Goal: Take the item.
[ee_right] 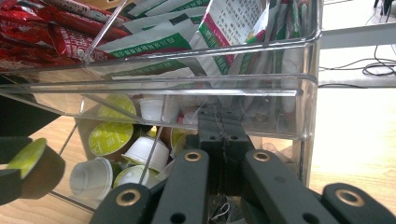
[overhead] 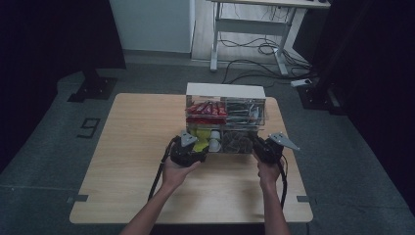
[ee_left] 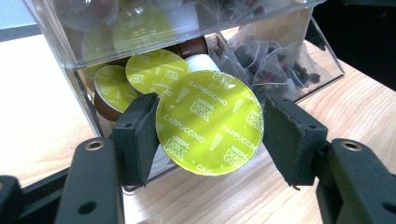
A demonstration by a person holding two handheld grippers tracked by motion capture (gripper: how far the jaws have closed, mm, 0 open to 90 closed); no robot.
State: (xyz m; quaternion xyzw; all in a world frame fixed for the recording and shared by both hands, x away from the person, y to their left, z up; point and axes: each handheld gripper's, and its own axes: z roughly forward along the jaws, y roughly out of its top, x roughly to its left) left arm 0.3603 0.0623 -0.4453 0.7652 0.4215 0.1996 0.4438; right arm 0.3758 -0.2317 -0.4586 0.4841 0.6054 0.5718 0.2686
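Item: cappuccino capsule (ee_left: 209, 122) — a small cup with a yellow-green foil lid, held in the left gripper (ee_left: 209, 135) just in front of the lower left compartment of the clear organizer (overhead: 226, 117), at its near left corner. The jaws stood part-way closed on the capsule, their pads bearing on its left and right sides, with the lid facing the camera. Handling, as judged: light, with a stiff body and rim but a thin foil lid that would dent or pierce; the smooth wall could slip, so the sides below the rim were the place to grip, never the foil. More capsules (ee_left: 140, 74) of the same kind lay heaped in that compartment, some lid-up, some showing white bases. To their right, mesh tea bags (ee_left: 271, 60) filled the neighbouring compartment. The upper tier held red sachets (overhead: 205, 108) at left and green-and-white packets (ee_right: 154, 42) at right. The right gripper (ee_right: 223, 130) was fully shut, its jaws pinched on a thin string at the organizer's near right front — seemingly bracing the unit. All stood on a wooden table (overhead: 137, 161).
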